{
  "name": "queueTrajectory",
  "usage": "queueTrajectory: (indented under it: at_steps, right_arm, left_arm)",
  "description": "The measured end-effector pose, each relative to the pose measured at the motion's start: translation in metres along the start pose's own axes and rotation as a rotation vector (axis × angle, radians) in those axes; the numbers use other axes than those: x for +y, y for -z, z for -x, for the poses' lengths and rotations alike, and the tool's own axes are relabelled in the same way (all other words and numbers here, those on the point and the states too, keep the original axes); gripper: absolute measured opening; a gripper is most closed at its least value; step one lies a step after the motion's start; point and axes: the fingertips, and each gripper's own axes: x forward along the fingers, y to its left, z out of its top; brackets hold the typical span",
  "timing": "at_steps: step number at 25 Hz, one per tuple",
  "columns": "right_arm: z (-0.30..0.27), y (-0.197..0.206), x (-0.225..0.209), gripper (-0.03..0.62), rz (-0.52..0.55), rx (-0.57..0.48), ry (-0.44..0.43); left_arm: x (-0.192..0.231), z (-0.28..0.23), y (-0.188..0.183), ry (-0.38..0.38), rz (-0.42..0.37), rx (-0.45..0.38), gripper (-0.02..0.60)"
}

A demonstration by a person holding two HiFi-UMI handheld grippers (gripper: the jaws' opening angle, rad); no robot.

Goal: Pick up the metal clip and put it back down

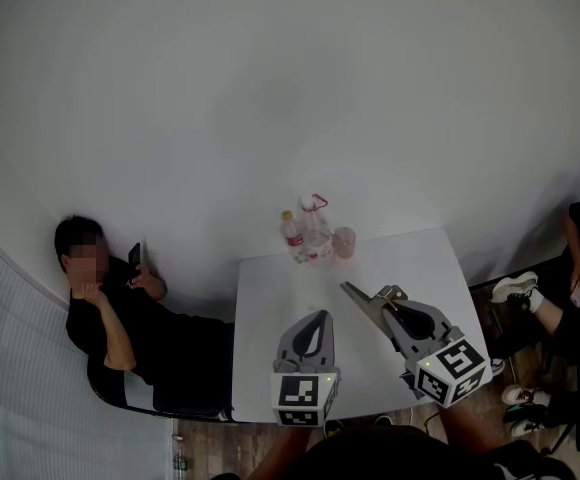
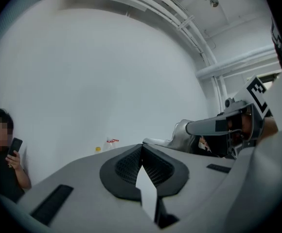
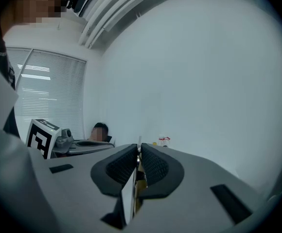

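As the right gripper pinches it, the metal clip looks thin, silvery.

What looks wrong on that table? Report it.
Nothing stands out. The bottles and pink cup stand upright at the far edge of the table, with no spill visible. The metal clip is pinched in the right gripper.

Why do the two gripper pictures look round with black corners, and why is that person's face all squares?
Left gripper view and right gripper view: a wide-angle lens leaves dark round edges and makes the ceiling pipes look curved. Head view: dim and greyish; the seated person has a face covered with squares added afterwards, and the bottles look small and soft. Right gripper view: the window blinds glow brightest.
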Motion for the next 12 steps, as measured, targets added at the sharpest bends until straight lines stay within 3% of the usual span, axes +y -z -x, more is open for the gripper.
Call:
queueTrajectory:
  at_steps: [12]
  right_arm:
    - [-0.0055, 0.0031, -0.0033, 0.041, -0.019, 0.014, 0.0]
  left_arm:
    - [0.0092, -0.0034, 0.0043, 0.006, 0.006, 0.003, 0.021]
